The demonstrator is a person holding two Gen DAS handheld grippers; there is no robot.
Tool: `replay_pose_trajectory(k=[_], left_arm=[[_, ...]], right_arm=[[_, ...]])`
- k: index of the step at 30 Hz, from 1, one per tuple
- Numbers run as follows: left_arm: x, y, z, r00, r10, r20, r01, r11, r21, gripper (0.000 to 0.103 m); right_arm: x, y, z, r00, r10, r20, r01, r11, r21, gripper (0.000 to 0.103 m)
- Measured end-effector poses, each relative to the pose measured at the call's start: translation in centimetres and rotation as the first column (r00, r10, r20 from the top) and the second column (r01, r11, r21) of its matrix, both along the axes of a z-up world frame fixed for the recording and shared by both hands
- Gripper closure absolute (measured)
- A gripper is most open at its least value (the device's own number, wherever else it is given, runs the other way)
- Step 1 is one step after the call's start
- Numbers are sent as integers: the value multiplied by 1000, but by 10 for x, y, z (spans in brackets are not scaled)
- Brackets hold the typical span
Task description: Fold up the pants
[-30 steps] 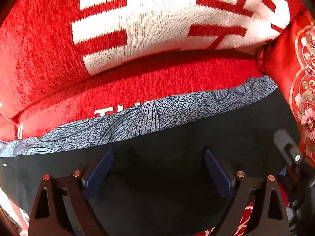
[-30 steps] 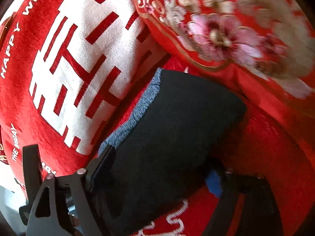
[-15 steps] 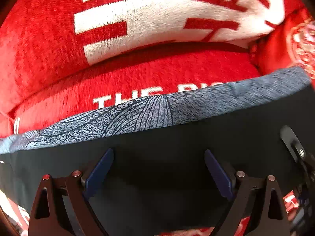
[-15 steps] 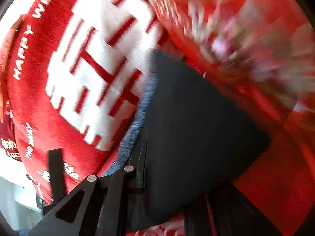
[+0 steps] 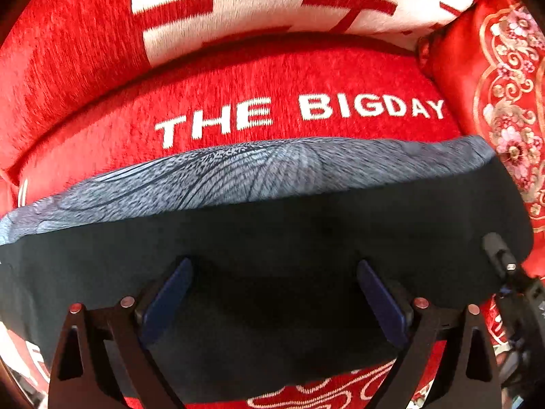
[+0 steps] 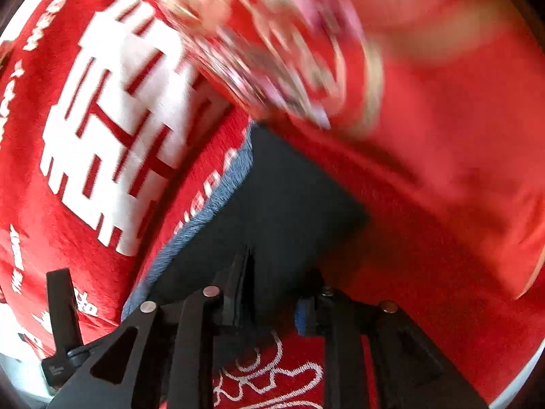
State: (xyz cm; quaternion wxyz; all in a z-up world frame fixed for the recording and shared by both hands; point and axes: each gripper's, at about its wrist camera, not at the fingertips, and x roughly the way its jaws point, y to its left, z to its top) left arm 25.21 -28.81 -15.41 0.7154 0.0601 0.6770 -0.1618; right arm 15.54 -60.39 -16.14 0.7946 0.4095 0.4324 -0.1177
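Left wrist view
Pants: the dark pants [image 5: 272, 238] lie flat on the red blanket [image 5: 289, 78], near the camera. A grey patterned band [image 5: 238, 173] runs along their far edge.
Left gripper: the left gripper [image 5: 274, 293] has its two blue fingers [image 5: 167, 300] spread wide, holding nothing. They sit low over the dark cloth; I think they press it flat so it stays put, but I cannot tell if they touch.
Words: "THE BIGDAY" [image 5: 299, 112] shows on the blanket just past the pants.
Pillow: a red flowered pillow [image 5: 504, 109] sits on the right, near the pants' end.

Right wrist view
Pants: the same pants [image 6: 272, 204] reach from the gripper up to a far corner.
Right gripper: the right gripper [image 6: 272, 293] looks partly closed. The near edge of the cloth goes in between its fingers, but I cannot tell if it is pinched.
Blur: the pillow [image 6: 289, 51] at the top is smeared, so this hand seems to be moving fast.
Guess: a small folded shape, so the folding looks nearly done.
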Motion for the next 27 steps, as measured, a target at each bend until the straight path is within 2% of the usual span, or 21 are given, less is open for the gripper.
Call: replay_pose_trajectory(k=[3, 5, 8, 11, 14, 17, 18, 19, 20, 21, 23, 25, 27], left_arm=[[-1, 8, 10, 1000, 26, 0, -26, 1000, -17, 5], [-2, 11, 18, 999, 40, -2, -40, 999, -37, 5], [-4, 17, 29, 999, 41, 16, -40, 998, -43, 5], [1, 29, 15, 998, 68, 5, -68, 997, 41, 5], [4, 50, 10, 989, 147, -16, -146, 988, 54, 5], [-2, 71, 21, 987, 155, 49, -159, 985, 67, 5], [-4, 77, 18, 988, 148, 54, -153, 984, 90, 5], [-4, 85, 12, 988, 148, 38, -152, 981, 117, 5], [-2, 95, 2, 986, 165, 4, -164, 977, 134, 5], [1, 107, -4, 980, 196, -19, -193, 976, 103, 0], [4, 117, -1, 975, 220, -1, -219, 971, 97, 0], [6, 122, 4, 976, 219, 1, -218, 972, 83, 0], [6, 123, 8, 973, 231, 9, -231, 971, 64, 0]], right_arm=[[-10, 0, 19, 1000, -5, 6, 6, 997, -81, 33], [-13, -3, 26, 999, -27, -25, 24, 991, -133, 33], [-20, -1, 40, 999, -19, 35, 24, 990, -138, 33], [-3, 26, 38, 984, 156, 86, -151, 987, -58, 33], [30, 61, 20, 924, 358, 134, -366, 930, 38, 33], [64, 78, 2, 877, 455, 157, -471, 878, 85, 33], [74, 81, -3, 870, 476, 130, -485, 872, 57, 33], [84, 80, -9, 867, 493, 76, -494, 870, -11, 38], [93, 75, -15, 881, 472, -41, -473, 868, -152, 44], [93, 69, -14, 890, 450, -70, -455, 867, -206, 62], [94, 59, -2, 909, 409, -84, -416, 871, -260, 59], [96, 70, 13, 876, 482, -10, -471, 851, -233, 56], [104, 105, 23, 790, 612, 47, -590, 778, -215, 45]])
